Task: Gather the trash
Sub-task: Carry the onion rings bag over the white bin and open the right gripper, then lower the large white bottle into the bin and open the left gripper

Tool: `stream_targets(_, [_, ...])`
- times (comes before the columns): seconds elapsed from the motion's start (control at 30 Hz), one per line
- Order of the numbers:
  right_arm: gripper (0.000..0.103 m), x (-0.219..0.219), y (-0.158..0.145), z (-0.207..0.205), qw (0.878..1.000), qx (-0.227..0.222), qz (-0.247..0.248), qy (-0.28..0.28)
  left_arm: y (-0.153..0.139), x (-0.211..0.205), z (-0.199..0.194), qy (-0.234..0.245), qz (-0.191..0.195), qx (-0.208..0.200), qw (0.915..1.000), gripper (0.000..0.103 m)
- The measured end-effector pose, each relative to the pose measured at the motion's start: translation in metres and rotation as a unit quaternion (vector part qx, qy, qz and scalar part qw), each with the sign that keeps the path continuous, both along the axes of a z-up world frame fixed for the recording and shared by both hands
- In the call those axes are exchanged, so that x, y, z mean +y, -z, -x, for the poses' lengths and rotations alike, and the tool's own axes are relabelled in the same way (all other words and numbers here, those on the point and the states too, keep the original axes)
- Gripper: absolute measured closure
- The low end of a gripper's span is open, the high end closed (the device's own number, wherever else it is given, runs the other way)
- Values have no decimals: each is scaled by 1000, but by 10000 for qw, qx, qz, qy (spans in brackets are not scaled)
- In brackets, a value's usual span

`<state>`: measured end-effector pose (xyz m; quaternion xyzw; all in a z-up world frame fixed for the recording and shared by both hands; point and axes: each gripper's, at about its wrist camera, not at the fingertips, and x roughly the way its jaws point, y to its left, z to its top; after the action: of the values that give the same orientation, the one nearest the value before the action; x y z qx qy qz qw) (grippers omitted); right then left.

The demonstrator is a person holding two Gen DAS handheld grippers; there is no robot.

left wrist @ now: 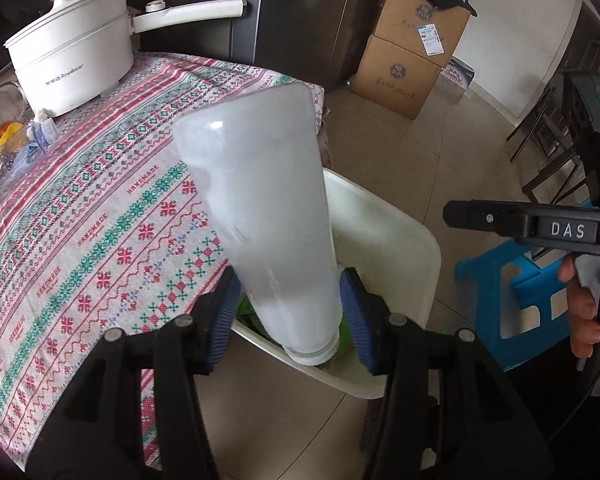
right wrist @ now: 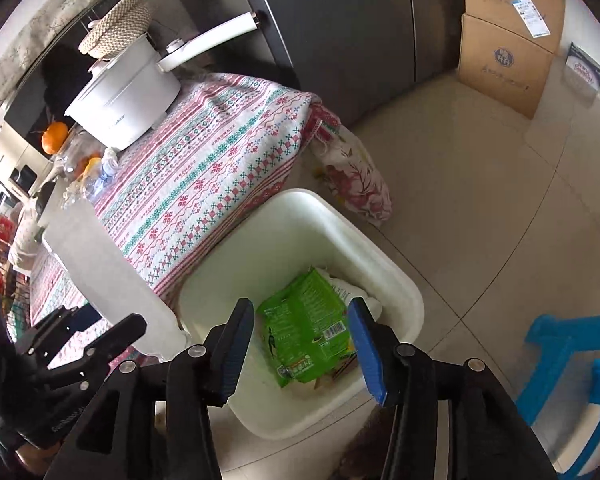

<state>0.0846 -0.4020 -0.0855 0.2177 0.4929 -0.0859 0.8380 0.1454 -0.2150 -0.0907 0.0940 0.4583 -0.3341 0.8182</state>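
Observation:
My left gripper [left wrist: 290,312] is shut on a tall frosted white plastic cup [left wrist: 260,208], held near its narrow base and tilted, over the near rim of the white trash bin [left wrist: 404,236]. The cup also shows at the left of the right wrist view [right wrist: 100,264]. My right gripper [right wrist: 300,348] is open and empty above the bin [right wrist: 396,280], which holds a green snack packet [right wrist: 304,332] and other wrappers. The bin stands on the floor against the table's corner.
The table wears a patterned cloth [left wrist: 80,220] with a white electric pot [left wrist: 72,64] and crumpled plastic litter [left wrist: 16,148] at the far left. Cardboard boxes [left wrist: 412,52], a blue stool [left wrist: 512,292], a dark fridge and a floral bag [right wrist: 356,176] surround the bin.

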Motion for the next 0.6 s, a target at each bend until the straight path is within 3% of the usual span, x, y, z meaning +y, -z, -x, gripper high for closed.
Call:
stream_targets(0.13, [52,-2,-3,-1,10000,-45,11,39,6,-5,0,210,28,184,9996,49])
stream_targets(0.27, [52,1,-6,-3,9999,-74,88,5,-3,2,0,157,181,215,9995,32])
stream_targets(0.33, [51,2,-7,-3,9999,-92,107,-13,-10,7,0,137,188,145,9996,31])
stream_targets(0.6, [46,9,-11,-9,9998,-158,80,-74,-26,50,-17,-371,205,34,9991,22])
